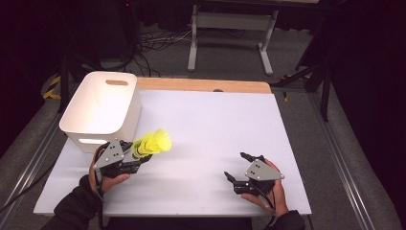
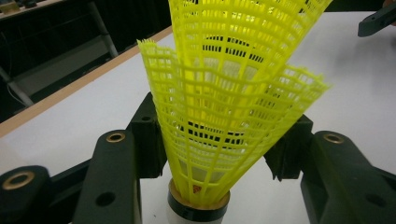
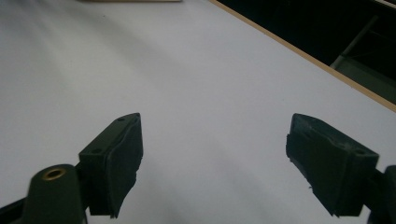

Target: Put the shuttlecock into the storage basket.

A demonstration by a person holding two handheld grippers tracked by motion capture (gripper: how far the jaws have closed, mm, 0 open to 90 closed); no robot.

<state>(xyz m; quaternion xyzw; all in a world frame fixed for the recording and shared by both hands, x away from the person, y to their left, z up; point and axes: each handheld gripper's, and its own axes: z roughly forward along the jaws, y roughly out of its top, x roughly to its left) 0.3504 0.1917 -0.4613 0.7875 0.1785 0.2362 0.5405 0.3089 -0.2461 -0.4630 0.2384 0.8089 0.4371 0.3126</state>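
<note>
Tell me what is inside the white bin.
The white bin shows bare white inner walls and floor in the high view; nothing lies in the visible part. Its near wall hides the nearest strip of floor.

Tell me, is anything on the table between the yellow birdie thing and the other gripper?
No. In the high view, only bare white table lies between the yellow shuttlecocks, held by the left gripper, and the open right gripper.

High view: fixed above the table's (image 1: 206,139) near edge, looking forward and down. Left gripper view: very close behind yellow shuttlecocks (image 2: 224,107), facing the far edge. Right gripper view: low over the bare white tabletop, shared with both other views.
</note>
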